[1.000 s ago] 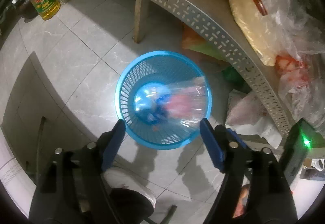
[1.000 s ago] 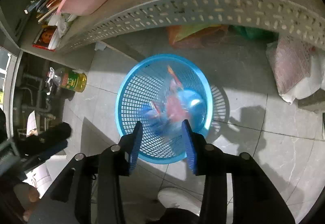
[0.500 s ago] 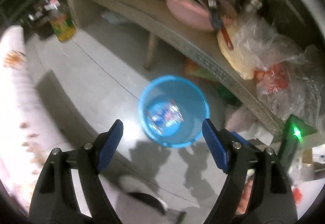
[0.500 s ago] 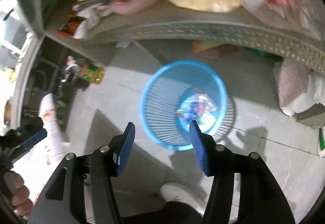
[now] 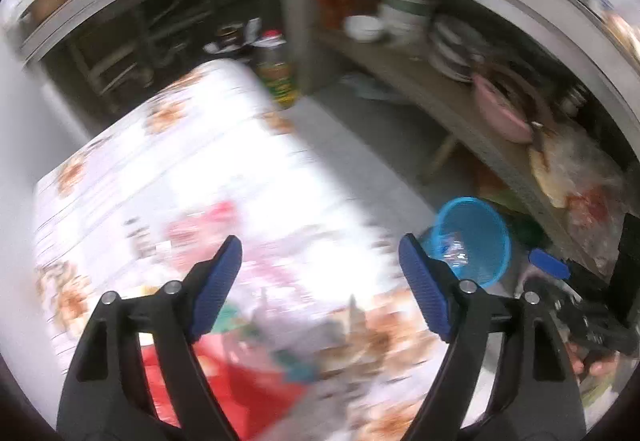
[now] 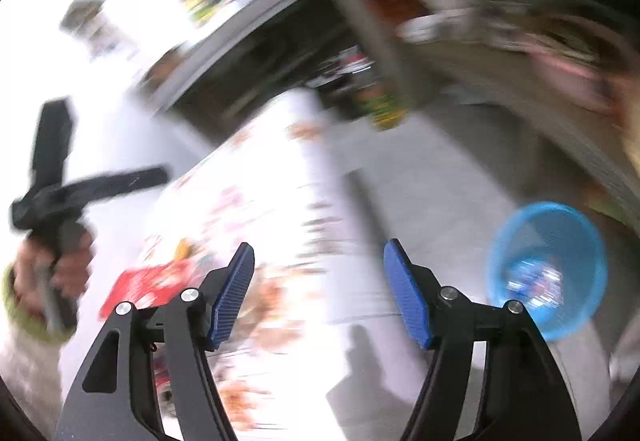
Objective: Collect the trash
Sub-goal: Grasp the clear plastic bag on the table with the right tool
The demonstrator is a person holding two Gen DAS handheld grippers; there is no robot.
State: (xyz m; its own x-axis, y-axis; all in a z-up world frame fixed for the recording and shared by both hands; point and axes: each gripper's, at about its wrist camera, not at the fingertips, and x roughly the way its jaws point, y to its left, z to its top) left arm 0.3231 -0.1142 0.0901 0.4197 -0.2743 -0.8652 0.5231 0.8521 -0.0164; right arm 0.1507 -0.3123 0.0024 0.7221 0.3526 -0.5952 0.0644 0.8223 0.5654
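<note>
The blue plastic mesh waste basket [image 5: 474, 241] stands on the grey tiled floor [image 5: 360, 145] beside the low shelf unit [image 5: 460, 109], with a crumpled shiny wrapper [image 5: 454, 251] lying in its bottom, so that deposit step appears complete. The left gripper [image 5: 320, 265] and the right gripper [image 6: 318, 273] both have jaws apart with nothing between them, both having just been opening, and both now face the table with the white flower-patterned cloth [image 5: 192, 161]. Judged from this, the step in hand is the return for more trash, and the next move calls for settling on one item among the blurred litter, probably the red flat packet [image 6: 148, 287], and closing squarely on it.
</note>
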